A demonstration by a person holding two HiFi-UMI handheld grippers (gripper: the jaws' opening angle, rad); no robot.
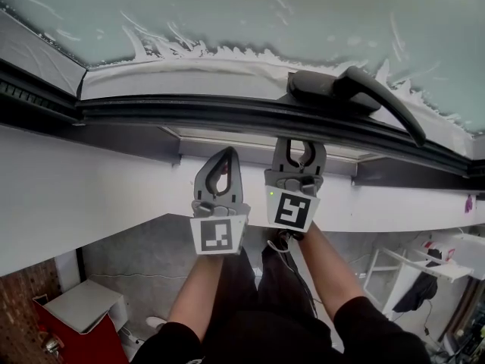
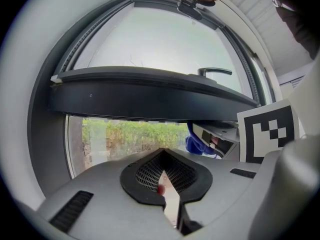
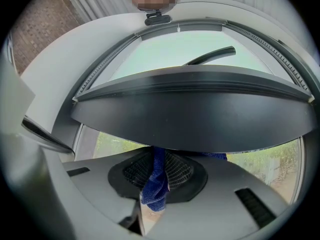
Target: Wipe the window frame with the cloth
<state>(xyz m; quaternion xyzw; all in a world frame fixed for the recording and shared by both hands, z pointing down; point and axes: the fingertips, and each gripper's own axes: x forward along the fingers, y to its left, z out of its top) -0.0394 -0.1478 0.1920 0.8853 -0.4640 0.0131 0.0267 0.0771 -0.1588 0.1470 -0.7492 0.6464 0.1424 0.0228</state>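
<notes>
Right gripper point(image 3: 158, 160) pinches the blue cloth point(image 3: 154, 188) up against the lower edge of the dark window frame point(image 3: 200, 115); left gripper point(image 2: 163, 157) hangs just beside, jaws pressed together, empty.

Open slot lay between the dark sash point(image 1: 189, 111) and the white ledge point(image 1: 91, 196). The right tool point(image 1: 297, 149), clamped on cloth point(image 3: 155, 184), sat under the sash below the projecting handle point(image 1: 356, 89), with the left tool point(image 1: 225, 158) just beside it.

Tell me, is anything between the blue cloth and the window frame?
Nothing visible. The cloth, pinched in the right gripper, runs straight up to the dark frame's underside and seems to touch it. The left gripper, shut and empty, sits beside it, not between.
</notes>
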